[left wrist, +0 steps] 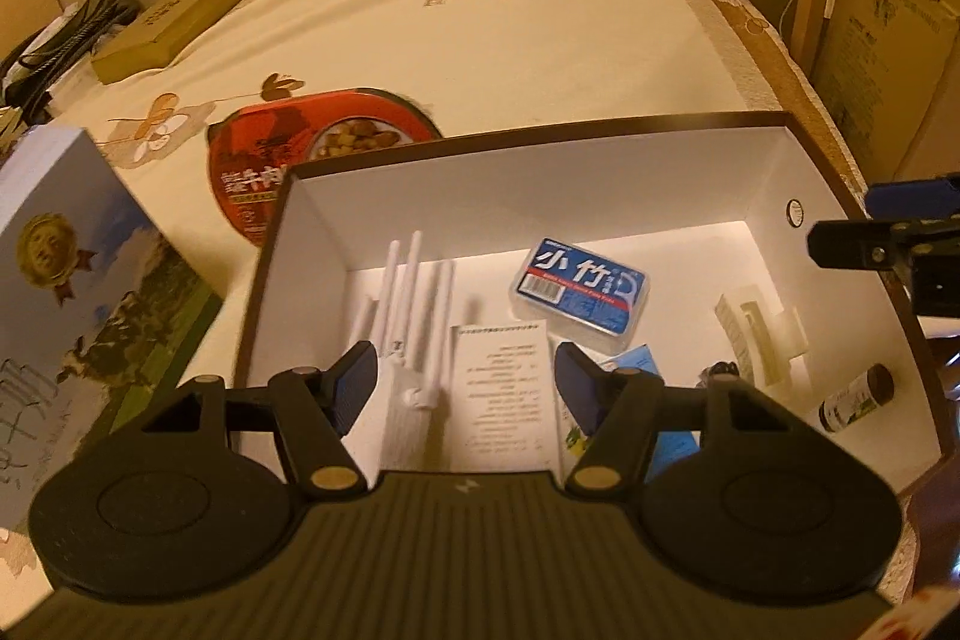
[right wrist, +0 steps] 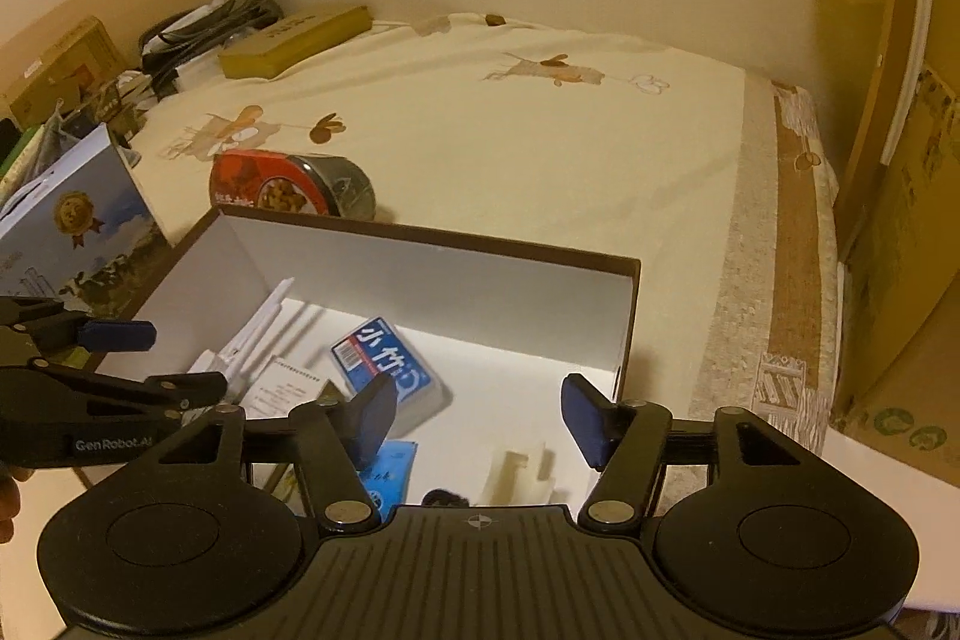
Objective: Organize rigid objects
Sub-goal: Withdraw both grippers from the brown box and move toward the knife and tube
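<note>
- Both grippers tilt down over the open box (left wrist: pixel 543 142), left gripper (left wrist: pixel 465 388) and right gripper (right wrist: pixel 480 421) each with jaws apart, nothing between them
- Floss case (left wrist: pixel 579 292) lies inside the box
- Small bottle (left wrist: pixel 855 394) partly blurred

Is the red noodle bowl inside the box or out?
Out: the noodle bowl lies on the sheet behind the box's far wall.

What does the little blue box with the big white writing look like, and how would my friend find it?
Look for the big open box with a dark rim and white inside, sitting on the cream bedsheet. On its floor, near the back wall, lies a small flat blue case with clear edges. It is the only thing there with a red stripe and big white characters; the white antenna gadget beside it is plain.
</note>
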Demonstrator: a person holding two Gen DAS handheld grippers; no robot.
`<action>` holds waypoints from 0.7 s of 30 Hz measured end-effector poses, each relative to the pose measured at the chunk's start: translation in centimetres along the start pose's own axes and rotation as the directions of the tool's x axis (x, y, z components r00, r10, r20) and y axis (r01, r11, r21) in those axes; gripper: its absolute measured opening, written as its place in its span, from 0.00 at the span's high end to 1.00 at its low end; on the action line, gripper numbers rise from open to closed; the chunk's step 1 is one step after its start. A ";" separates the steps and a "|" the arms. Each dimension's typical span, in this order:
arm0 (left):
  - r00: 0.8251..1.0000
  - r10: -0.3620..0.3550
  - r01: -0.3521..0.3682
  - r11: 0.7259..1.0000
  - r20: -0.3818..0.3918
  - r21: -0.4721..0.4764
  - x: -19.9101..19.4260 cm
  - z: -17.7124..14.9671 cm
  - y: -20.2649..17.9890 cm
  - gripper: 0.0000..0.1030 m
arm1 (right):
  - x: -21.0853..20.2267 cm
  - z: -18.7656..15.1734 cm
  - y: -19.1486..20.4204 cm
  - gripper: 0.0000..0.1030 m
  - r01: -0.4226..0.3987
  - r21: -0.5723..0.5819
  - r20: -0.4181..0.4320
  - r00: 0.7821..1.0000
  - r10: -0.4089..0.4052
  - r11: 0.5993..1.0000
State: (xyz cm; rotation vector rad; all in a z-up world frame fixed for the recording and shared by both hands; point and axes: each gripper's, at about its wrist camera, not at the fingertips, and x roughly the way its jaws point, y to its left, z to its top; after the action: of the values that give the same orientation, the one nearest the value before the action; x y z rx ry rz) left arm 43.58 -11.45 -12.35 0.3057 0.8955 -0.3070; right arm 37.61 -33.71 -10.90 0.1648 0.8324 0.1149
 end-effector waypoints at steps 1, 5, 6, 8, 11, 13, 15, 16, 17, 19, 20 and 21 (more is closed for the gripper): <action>1.000 0.002 -0.002 1.000 0.001 -0.004 -0.3 -0.1 0.3 0.40 | -0.2 -0.1 0.1 0.43 0.000 -0.001 -0.001 1.000 0.000 1.000; 1.000 0.005 -0.005 1.000 0.014 -0.028 -1.7 -0.4 1.3 0.40 | -1.4 -0.2 0.5 0.42 -0.002 0.001 0.003 1.000 0.002 1.000; 1.000 0.006 -0.005 0.999 0.019 -0.034 -2.1 -0.5 1.6 0.40 | -1.7 -0.3 0.7 0.42 -0.003 0.002 0.003 1.000 0.003 1.000; 0.999 0.008 -0.007 0.999 0.032 -0.038 -3.1 -0.7 2.0 0.40 | -2.5 -0.5 0.9 0.42 -0.004 0.004 0.005 1.000 0.004 1.000; 0.999 0.008 -0.007 0.999 0.050 -0.036 -4.4 -0.9 2.3 0.40 | -3.5 -0.7 1.4 0.41 -0.011 0.006 0.008 1.000 0.011 1.000; 0.998 0.008 -0.006 0.999 0.063 -0.033 -5.4 -1.2 2.4 0.40 | -4.3 -0.8 1.7 0.41 -0.017 0.009 0.010 1.000 0.017 1.000; 0.997 0.001 0.001 0.999 0.074 -0.033 -6.5 -1.5 2.7 0.40 | -5.1 -1.0 2.1 0.40 -0.023 0.016 0.012 1.000 0.023 1.000; 0.997 -0.003 0.006 0.999 0.081 -0.035 -7.1 -1.7 2.7 0.40 | -5.5 -1.2 2.4 0.40 -0.028 0.019 0.012 1.000 0.028 0.999; 0.996 -0.007 0.010 0.999 0.087 -0.036 -7.7 -1.9 2.8 0.40 | -5.9 -1.3 2.6 0.39 -0.034 0.021 0.013 0.999 0.033 0.999; 0.995 -0.012 0.016 0.999 0.101 -0.037 -8.9 -2.5 2.9 0.40 | -6.8 -1.7 3.1 0.39 -0.044 0.028 0.014 0.999 0.044 0.999; 0.994 -0.014 0.019 0.999 0.105 -0.038 -9.3 -2.8 3.0 0.40 | -7.2 -1.9 3.3 0.38 -0.052 0.026 0.012 0.999 0.051 0.998; 0.994 -0.016 0.020 0.999 0.110 -0.039 -10.0 -3.1 3.1 0.40 | -7.5 -2.1 3.6 0.38 -0.059 0.021 0.009 0.998 0.059 0.998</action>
State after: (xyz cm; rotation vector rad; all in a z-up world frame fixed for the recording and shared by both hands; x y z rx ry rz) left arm 36.68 -6.09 -5.82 0.2419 0.7955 -0.3192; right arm 30.89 -31.26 -6.14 0.2103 0.8207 0.1606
